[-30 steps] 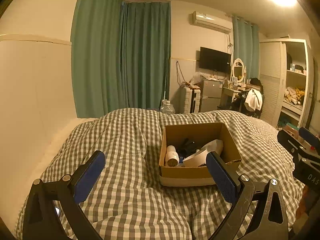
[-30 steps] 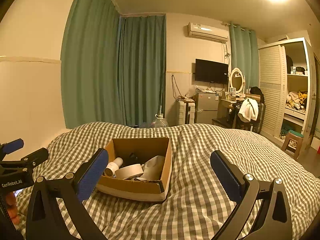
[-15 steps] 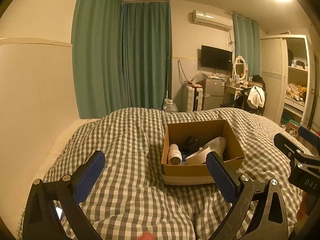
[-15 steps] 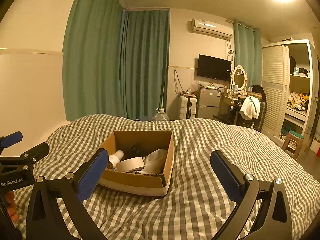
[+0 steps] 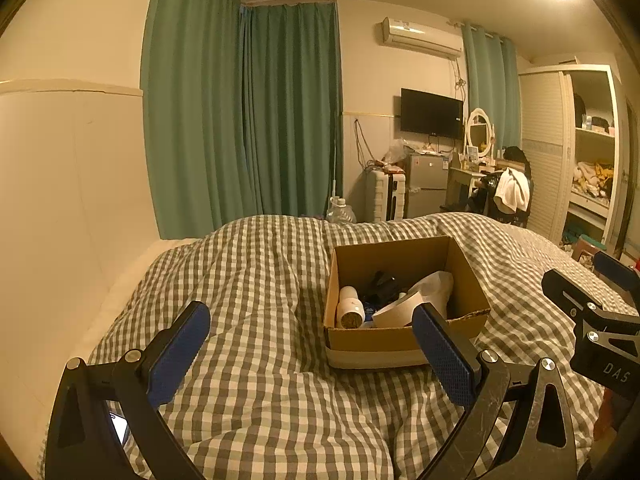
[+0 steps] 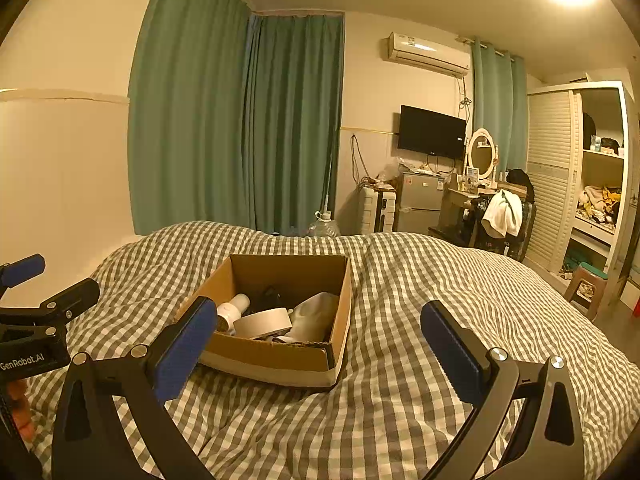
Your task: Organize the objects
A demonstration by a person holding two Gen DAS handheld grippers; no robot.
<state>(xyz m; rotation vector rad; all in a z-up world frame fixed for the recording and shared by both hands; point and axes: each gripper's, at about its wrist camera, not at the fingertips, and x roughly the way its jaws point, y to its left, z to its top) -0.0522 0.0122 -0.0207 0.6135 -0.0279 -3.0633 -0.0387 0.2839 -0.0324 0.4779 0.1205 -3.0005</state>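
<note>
brown cardboard makes the box (image 5: 404, 340) that sits on the checked blanket (image 5: 256, 280) of the bed. inside the box lie a white tube thing (image 5: 349, 307), a white roll of tape (image 6: 264, 322), a pale bag (image 6: 316, 314) and something black (image 5: 380, 282) that is too dark to name. the left tongs (image 5: 310, 354) are spread wide with nothing between them, and so are the right tongs (image 6: 316, 354). both hang above the bed on the near side of the box. the box lies ahead of the left tongs and a bit to their right, and ahead of the right tongs and a bit to their left, so it sits between the two. neither looks clearly nearer. the white tube thing points its round end at the left tongs. the things already lie in the box, so this could be before they are taken out or after they were put in.
</note>
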